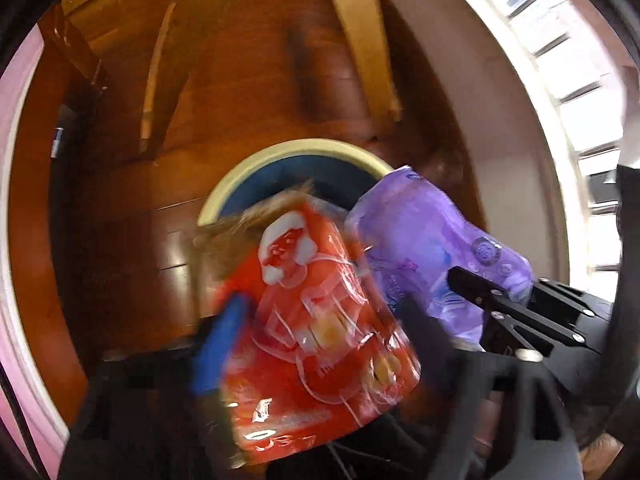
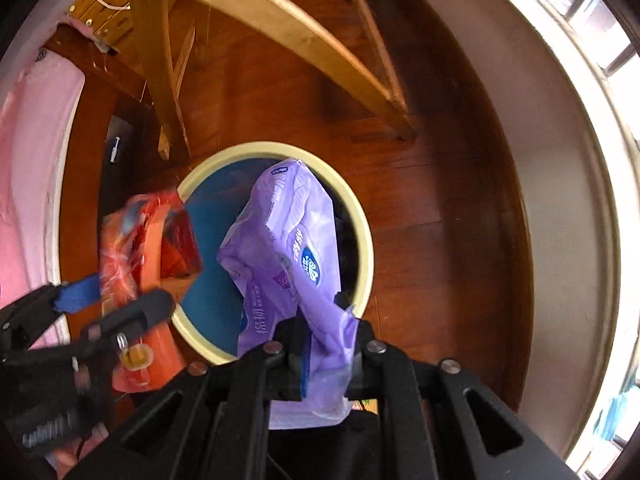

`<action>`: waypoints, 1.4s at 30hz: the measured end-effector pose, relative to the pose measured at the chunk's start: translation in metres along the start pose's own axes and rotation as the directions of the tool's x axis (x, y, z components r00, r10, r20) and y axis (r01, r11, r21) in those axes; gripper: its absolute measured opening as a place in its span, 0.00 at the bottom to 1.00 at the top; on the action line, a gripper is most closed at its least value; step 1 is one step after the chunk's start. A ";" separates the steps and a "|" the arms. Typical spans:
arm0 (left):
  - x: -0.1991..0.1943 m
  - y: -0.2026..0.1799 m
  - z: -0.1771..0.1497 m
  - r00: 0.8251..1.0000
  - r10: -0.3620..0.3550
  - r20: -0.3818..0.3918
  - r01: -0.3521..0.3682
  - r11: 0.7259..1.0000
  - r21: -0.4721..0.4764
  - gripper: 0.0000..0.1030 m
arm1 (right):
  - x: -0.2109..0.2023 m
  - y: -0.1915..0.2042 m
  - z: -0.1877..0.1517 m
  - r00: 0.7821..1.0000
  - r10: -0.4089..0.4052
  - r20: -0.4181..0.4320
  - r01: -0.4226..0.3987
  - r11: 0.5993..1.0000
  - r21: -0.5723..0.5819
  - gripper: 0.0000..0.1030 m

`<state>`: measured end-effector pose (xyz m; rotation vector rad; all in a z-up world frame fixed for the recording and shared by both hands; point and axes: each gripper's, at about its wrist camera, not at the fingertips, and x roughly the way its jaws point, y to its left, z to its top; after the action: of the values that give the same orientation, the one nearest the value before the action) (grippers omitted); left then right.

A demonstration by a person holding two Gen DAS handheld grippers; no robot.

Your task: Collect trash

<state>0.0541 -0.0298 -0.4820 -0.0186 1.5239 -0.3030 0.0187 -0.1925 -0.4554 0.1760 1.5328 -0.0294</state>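
Two wrappers hang over the bin (image 2: 362, 216): right tongs (image 2: 320, 344) pinch the purple wrapper (image 2: 288, 240) above it, left tongs (image 1: 320, 344) spread, freeing the orange wrapper (image 1: 316, 320) to drop

Purple wrapper (image 2: 288, 240) between the black fingers of the right claw (image 2: 320, 344), pale lilac with white print and one small blue-and-white emblem. Orange-red wrapper (image 1: 316, 320) at the left claw (image 1: 324, 312), glossy, with white line drawings, a white patch and small yellow spots. Blue pad (image 1: 224, 344) on one black finger of that claw. Below both claws, round bin (image 2: 360, 216) with cream-yellow rim and dark teal-blue inside. Floor (image 2: 440, 240) under it in reddish-brown wood, shiny. Beyond the claws, furniture legs (image 2: 280, 12) in light yellow wood. Pink fabric (image 2: 24, 160) far left of the right claw.
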 end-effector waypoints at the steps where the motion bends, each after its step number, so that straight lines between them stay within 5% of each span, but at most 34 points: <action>1: 0.004 0.003 0.001 1.000 0.021 0.001 -0.021 1.000 -0.003 0.83 | 0.005 0.003 0.001 1.000 -0.001 -0.003 0.001 1.000 -0.009 0.16; 8: 0.002 0.022 0.000 0.998 0.039 0.039 -0.038 0.998 -0.044 0.90 | 0.020 0.007 0.006 0.999 0.041 0.008 -0.041 0.999 -0.023 0.61; 22: -0.081 0.025 -0.035 0.992 0.058 0.108 -0.046 0.993 -0.113 0.92 | -0.040 0.013 0.003 0.992 0.108 0.059 -0.108 0.994 -0.004 0.63; 34: -0.208 0.023 -0.067 0.989 0.079 0.126 -0.059 0.986 -0.154 0.92 | -0.162 0.007 -0.018 0.986 0.132 0.103 -0.135 0.991 0.024 0.63; 42: -0.301 0.010 -0.065 0.970 0.104 0.219 -0.074 0.988 -0.138 0.92 | -0.247 0.011 -0.030 0.977 0.153 0.152 -0.154 0.988 -0.005 0.63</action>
<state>-0.0131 0.0530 -0.1931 -0.0836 1.3120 -0.1253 -0.0195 -0.1999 -0.2091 0.2903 1.3636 0.0733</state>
